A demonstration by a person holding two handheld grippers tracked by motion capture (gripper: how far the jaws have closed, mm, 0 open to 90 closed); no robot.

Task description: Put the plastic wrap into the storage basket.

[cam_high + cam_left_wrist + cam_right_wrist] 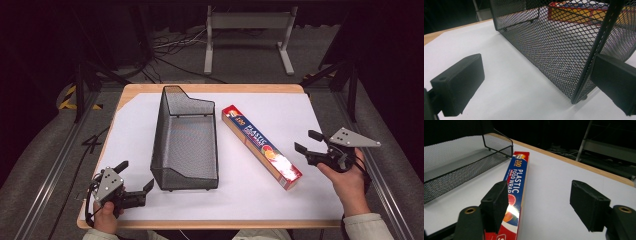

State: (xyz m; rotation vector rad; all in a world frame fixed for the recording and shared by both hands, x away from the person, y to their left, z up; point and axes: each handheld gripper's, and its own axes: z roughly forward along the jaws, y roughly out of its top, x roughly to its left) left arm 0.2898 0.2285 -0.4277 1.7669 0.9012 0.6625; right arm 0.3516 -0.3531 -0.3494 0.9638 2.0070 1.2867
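Note:
A black wire-mesh basket (185, 140) stands empty on the white sheet, left of centre. A long box of plastic food wrap (261, 145) lies diagonally to its right. My left gripper (136, 176) is open at the table's near left corner, just left of the basket's near end; its own view shows the basket's mesh wall (554, 47) and near corner post close between its jaws. My right gripper (308, 141) is open at the right, a short way from the box's near end. The box (515, 182) runs away past its left jaw in the right gripper view.
The white sheet (310, 120) covers most of a wooden table whose edge (210, 88) shows at the back. A metal frame (247, 35) and cables stand on the floor behind. Open sheet lies right of the box and left of the basket.

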